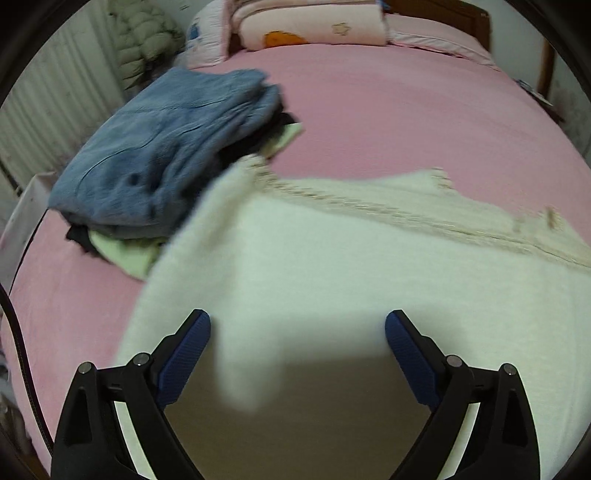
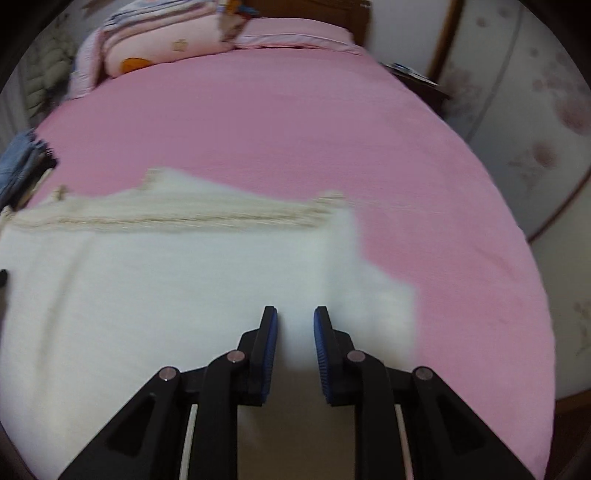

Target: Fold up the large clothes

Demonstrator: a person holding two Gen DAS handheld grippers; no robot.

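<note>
A large white fluffy garment (image 1: 332,266) with a beige knitted trim lies spread on the pink bed; it also shows in the right wrist view (image 2: 166,273). My left gripper (image 1: 297,325) is wide open just above the garment's near part, holding nothing. My right gripper (image 2: 295,321) hovers over the garment near its right edge, its blue-padded fingers (image 2: 271,350) a narrow gap apart with white cloth showing between them. I cannot tell if they pinch the cloth.
A pile of folded clothes topped by a blue garment (image 1: 166,147) sits on the bed's left side. The pink bed (image 2: 277,122) stretches beyond. Pillows and a quilt (image 1: 314,26) lie at the headboard. A padded coat (image 1: 140,40) hangs at the left.
</note>
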